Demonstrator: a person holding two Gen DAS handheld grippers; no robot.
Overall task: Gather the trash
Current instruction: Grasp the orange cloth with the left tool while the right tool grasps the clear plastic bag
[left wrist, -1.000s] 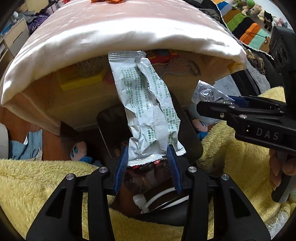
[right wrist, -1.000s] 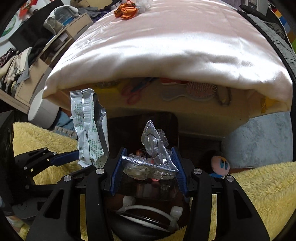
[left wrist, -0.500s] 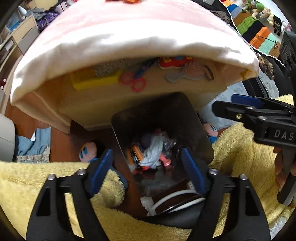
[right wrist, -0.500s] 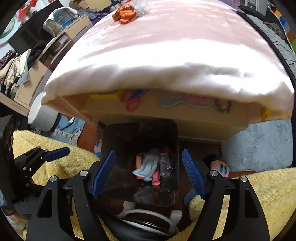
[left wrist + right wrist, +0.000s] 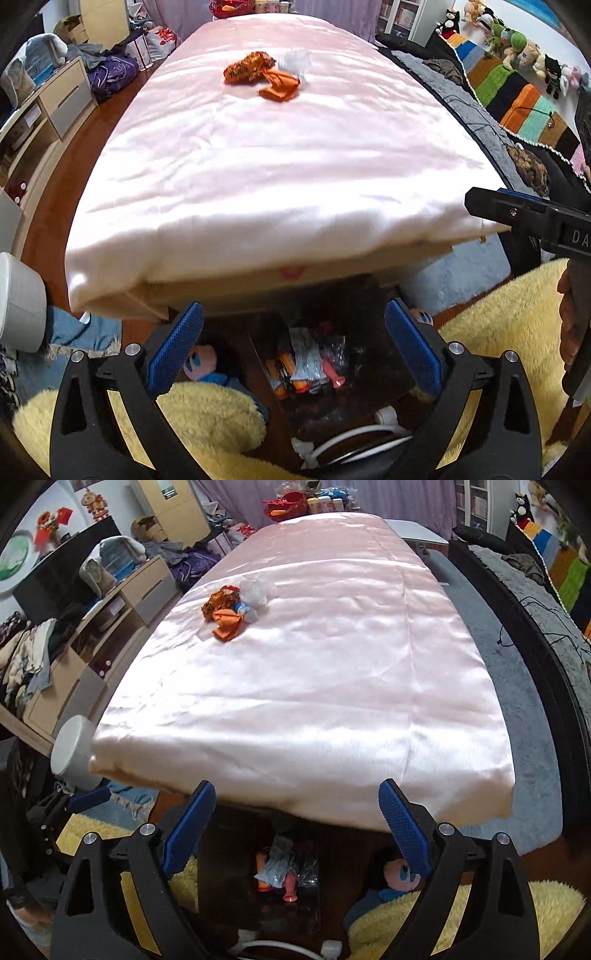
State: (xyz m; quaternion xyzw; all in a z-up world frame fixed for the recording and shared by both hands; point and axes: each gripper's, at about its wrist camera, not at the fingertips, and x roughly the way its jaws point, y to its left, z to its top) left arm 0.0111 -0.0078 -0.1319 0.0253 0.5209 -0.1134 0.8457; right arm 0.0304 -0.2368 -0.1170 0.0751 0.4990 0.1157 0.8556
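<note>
Resetting between pickups: both grippers hang over the bin with nothing in them. Pink-covered table (image 5: 280, 155) fills most of both views, top and centre. Yellow fleece blanket (image 5: 207, 413) runs along the bottom edge, 5 to 8 o'clock. Dark trash bin (image 5: 332, 369) sits on the floor under the table's near edge, 6 o'clock in both views, already holding a heap of wrappers (image 5: 306, 362).

Left gripper (image 5: 293, 349) is spread wide, its jaws have just been opening, nothing between the blue pads, bin contents visible through the gap. Right gripper (image 5: 297, 829) is the same: released, jaws just been opening, gap empty, wrappers below in the bin. In the left view the right tool pokes in at 3 o'clock, with part of a hand (image 5: 570, 321) on its handle.

Remaining trash: orange wrapper cluster (image 5: 264, 75) with a crumpled clear plastic bag (image 5: 295, 61) touching it, on the tabletop at 12 o'clock in the left view, 11 o'clock in the right view, well apart from both grippers.

Step judged: drop done, next item pending. Next move likely calls for reaching across the table to that cluster, jaws staying wide, then pinching one piece; slick cloth may bunch.
</note>
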